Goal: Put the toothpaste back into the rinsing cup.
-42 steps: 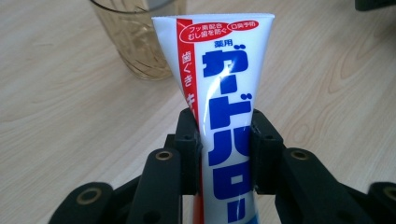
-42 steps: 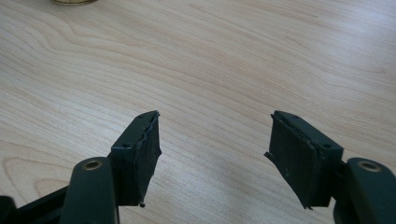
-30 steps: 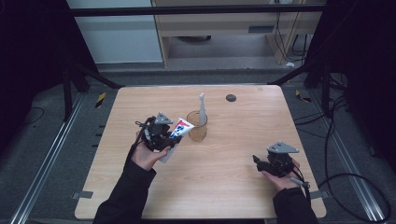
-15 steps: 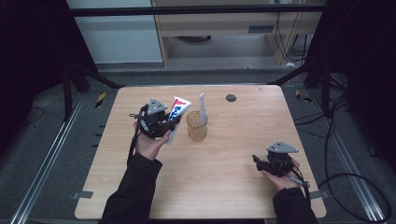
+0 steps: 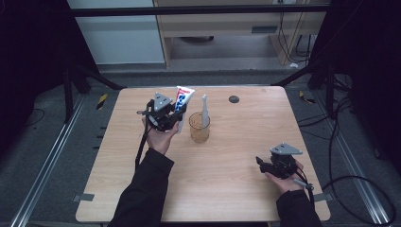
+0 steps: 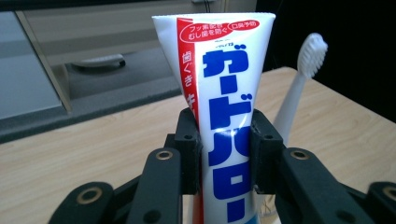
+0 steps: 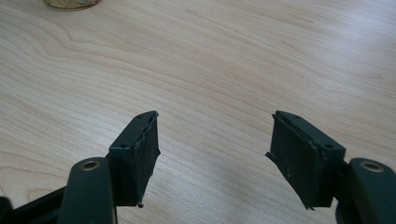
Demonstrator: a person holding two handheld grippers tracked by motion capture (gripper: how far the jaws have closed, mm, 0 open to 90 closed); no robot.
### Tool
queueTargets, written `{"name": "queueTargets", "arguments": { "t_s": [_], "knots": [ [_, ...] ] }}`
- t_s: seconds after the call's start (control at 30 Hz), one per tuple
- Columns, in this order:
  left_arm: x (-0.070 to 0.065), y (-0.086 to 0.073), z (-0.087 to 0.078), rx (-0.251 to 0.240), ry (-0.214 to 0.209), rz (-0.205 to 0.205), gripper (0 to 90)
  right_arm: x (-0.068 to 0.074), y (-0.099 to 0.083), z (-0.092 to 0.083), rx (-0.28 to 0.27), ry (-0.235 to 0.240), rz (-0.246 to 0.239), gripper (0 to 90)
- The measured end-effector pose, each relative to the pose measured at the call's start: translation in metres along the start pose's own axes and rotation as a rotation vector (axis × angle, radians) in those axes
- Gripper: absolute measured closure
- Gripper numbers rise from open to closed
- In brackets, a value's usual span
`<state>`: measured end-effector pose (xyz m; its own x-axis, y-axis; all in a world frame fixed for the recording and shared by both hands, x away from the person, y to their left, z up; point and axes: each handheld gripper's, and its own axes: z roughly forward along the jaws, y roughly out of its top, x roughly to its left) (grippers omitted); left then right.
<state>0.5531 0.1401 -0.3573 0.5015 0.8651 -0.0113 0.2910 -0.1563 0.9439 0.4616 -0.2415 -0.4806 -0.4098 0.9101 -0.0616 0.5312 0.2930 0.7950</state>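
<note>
The left hand-held gripper [image 5: 176, 113] clamps an upright toothpaste tube [image 5: 182, 100] at 9 o'clock of the amber cup [image 5: 199, 127] holding 1 toothbrush [image 5: 204, 109], while the right hand-held gripper [image 5: 263, 165] gapes wide over bare table [image 5: 236, 189].

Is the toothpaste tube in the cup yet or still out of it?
Out. The left gripper holds the toothpaste tube upright, left of the cup, where the toothbrush stands.

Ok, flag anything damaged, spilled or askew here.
The right gripper has pads with ragged, torn edges on its fingers. Otherwise fine: toothbrush upright in the cup, toothpaste tube held straight, no spills.
</note>
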Motion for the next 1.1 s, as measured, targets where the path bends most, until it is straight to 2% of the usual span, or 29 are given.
{"name": "queueTargets", "arguments": {
  "t_s": [0.17,0.33,0.67,0.9,1.1],
  "knots": [
    [0.001,0.005,0.007,-0.042,0.018,-0.002,69.0,0.000,0.000,0.000,-0.003,-0.001,-0.004,32.6],
    [0.001,0.003,0.015,-0.087,0.033,-0.016,69.0,0.000,0.000,0.000,-0.002,0.004,0.000,32.6],
    [-0.001,0.000,0.033,-0.150,0.035,-0.036,69.0,-0.001,0.000,0.002,-0.002,0.001,-0.005,32.5],
    [-0.008,0.001,0.045,-0.171,0.030,-0.035,68.9,-0.002,-0.001,0.002,-0.005,0.003,-0.006,32.6],
    [-0.012,-0.003,0.054,-0.176,0.030,-0.040,68.9,-0.002,-0.001,0.001,-0.004,0.006,0.004,32.6]
  ]
}}
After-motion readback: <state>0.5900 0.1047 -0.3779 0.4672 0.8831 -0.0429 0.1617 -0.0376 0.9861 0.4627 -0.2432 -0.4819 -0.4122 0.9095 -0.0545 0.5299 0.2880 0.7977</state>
